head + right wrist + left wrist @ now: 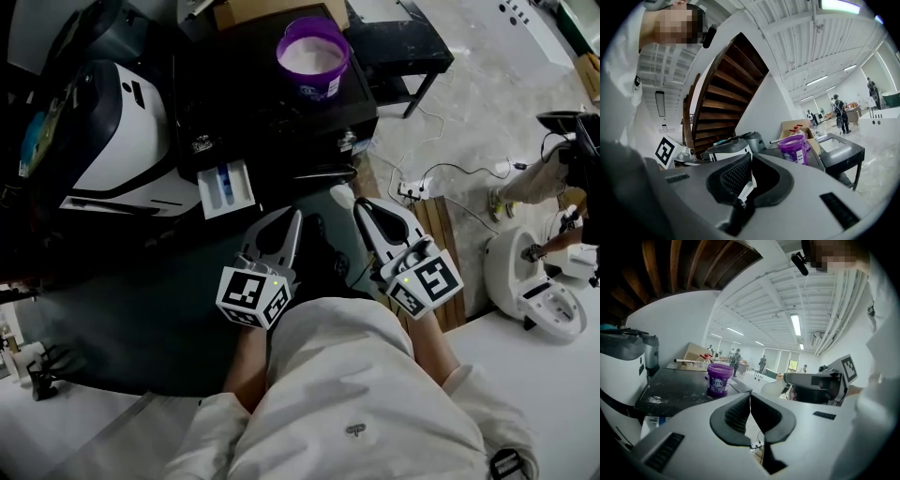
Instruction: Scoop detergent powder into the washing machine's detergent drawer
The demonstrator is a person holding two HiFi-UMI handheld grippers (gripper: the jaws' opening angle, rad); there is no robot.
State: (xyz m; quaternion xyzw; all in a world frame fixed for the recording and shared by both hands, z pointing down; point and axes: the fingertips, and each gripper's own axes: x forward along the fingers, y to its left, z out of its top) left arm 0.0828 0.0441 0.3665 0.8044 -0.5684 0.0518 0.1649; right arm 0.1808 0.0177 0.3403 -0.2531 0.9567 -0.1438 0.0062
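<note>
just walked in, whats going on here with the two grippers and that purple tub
A person holds a two-jaw gripper in each hand, close to the body, facing a black washing machine. The right gripper is shut on what looks like a white scoop. The left gripper is shut and empty. The detergent drawer stands open, and the open purple tub of powder sits on top of the machine. Neither gripper is at the tub or the drawer, so no scooping is under way.

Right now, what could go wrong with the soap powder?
The open purple detergent bucket sits well behind the pulled-out detergent drawer, so powder may spill on the machine top during carrying. The drawer's compartments look narrow, easy to miss. The power strip on the floor could catch a foot.
</note>
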